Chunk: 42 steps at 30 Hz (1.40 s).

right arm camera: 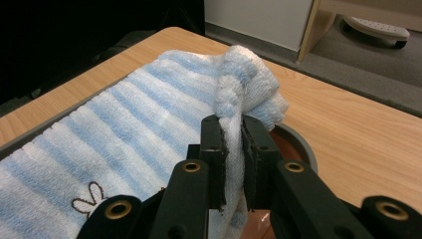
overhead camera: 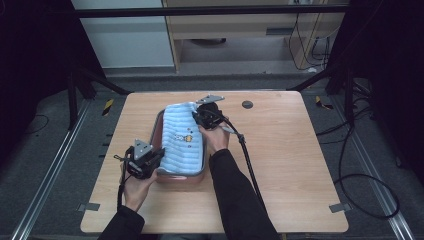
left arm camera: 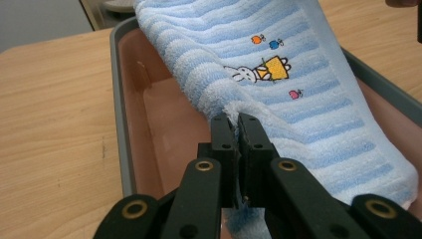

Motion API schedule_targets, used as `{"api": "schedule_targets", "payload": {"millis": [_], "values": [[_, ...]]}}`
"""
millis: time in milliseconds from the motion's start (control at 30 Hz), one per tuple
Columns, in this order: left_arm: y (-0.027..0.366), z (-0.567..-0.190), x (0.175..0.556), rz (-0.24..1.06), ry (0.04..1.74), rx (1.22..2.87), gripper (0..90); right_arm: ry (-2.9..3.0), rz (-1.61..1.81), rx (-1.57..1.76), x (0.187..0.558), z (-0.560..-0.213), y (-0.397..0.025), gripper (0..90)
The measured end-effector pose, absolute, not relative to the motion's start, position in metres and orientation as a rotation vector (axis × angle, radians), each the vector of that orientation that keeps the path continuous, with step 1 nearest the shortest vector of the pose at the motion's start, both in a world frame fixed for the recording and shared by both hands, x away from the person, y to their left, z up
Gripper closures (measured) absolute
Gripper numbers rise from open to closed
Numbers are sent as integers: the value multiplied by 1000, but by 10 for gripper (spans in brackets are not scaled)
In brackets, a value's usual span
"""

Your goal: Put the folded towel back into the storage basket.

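**Both grippers pinch the striped towel over the tray**

Here, closest to you, your left hand [overhead camera: 136, 186] holds the left gripper [overhead camera: 150, 159] at the near left corner of the tray [overhead camera: 181, 178]. Look along its black jaws in the left gripper view: they are squeezed together on a fold of the towel [left arm camera: 318, 99], right at the towel's edge. So this gripper is clamped on the towel.

The towel is soft and fluffy, with light blue and white stripes. It has a little picture of a white bunny [left arm camera: 242, 74] in a yellow dress, with small coloured dots around it. The towel lies across the top of the tray, and part of it hangs over the near end.

The tray is pink inside with a grey rim [left arm camera: 117, 104]. It sits on the wooden table [overhead camera: 285, 150], a bit left of the middle.

Farther away, your right hand [overhead camera: 216, 137] holds the right gripper [overhead camera: 202, 116] at the far end of the towel. In the right gripper view, its jaws are pressed on a bunched-up bit of towel [right arm camera: 249, 84] that sticks up between them. This gripper is gripping the towel too.

Past the tray, a small dark round spot [overhead camera: 247, 104] sits in the table top near the far edge. Beyond the table you see grey floor [overhead camera: 240, 67] and the foot of a wooden cabinet [overhead camera: 175, 45].
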State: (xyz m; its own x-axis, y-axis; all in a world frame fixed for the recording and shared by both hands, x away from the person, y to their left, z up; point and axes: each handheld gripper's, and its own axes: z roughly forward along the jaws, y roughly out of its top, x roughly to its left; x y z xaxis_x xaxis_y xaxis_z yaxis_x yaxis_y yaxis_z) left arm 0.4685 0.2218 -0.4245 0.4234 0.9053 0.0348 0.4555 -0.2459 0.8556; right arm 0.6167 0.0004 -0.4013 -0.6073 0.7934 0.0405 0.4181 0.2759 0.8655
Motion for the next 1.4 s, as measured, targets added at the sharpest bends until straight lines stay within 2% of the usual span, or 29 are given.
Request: {"api": "schedule_targets", "payload": {"millis": [667,767,800,900,933,1000,1100,1233,1400], "values": [[223,-431,470,689,1188,1893,859,2184,1212,1104,619,-418,4,796],[223,-432,472,684,1210,1902,841,2202,1183,1097,620,-422,6,753],[224,-433,473,684,1217,1904,809,2209,1169,1093,620,-423,7,702],[225,-434,473,696,1228,1900,770,2188,1165,1087,619,-422,7,645],[225,-433,473,700,1230,1896,770,2188,1165,1087,619,-422,7,645],[227,-431,473,718,1228,1881,730,2162,1171,1075,617,-417,4,593],[227,-428,471,722,1217,1867,689,2143,1181,1068,615,-412,2,574],[232,-420,468,721,1189,1842,633,2101,1211,1051,606,-399,-6,503],[238,-409,461,702,1152,1812,564,2046,1260,1028,591,-382,-26,389]]}}
